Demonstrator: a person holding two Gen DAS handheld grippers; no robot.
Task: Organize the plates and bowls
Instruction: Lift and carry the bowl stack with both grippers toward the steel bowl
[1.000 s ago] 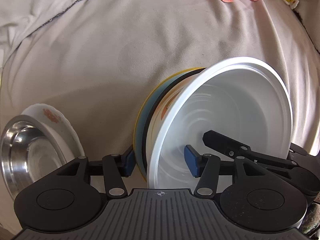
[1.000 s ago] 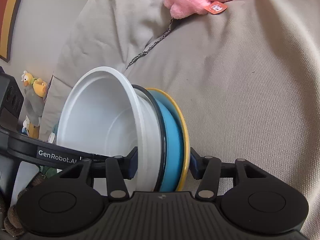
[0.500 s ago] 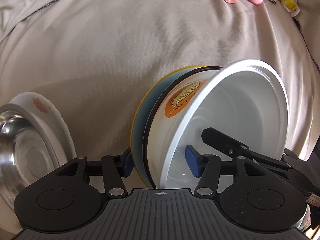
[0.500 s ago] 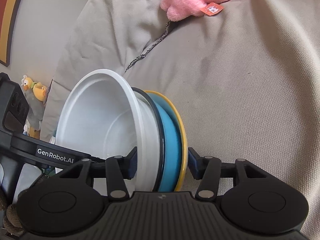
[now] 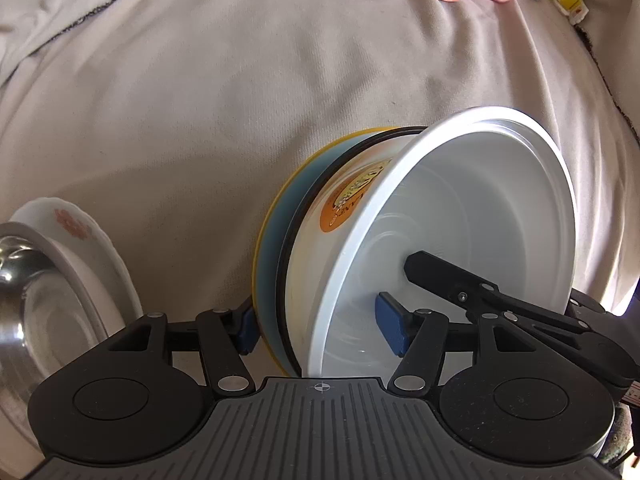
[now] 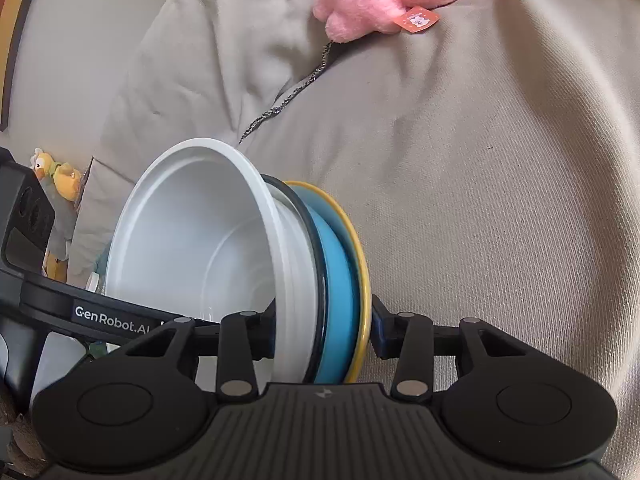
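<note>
The nested stack of bowls (image 6: 320, 280) stands on edge between both grippers. The right gripper (image 6: 324, 332) is closing across its rims; the left gripper (image 5: 316, 320) is opening, pads clear. Judged light, rigid, slippery; grip across all 3 rims.

Nested bowls (image 5: 460, 216) between opening jaws

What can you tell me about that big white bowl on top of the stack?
The white bowl looks like thin, glossy plastic, deep, with a flared rim and faint rings in its base. It is empty and nested in a white bowl with a dark rim, which sits on a blue plate edged in yellow. The stack is tipped on edge above beige fabric. The closing right tongs and opening left tongs both straddle it.
</note>
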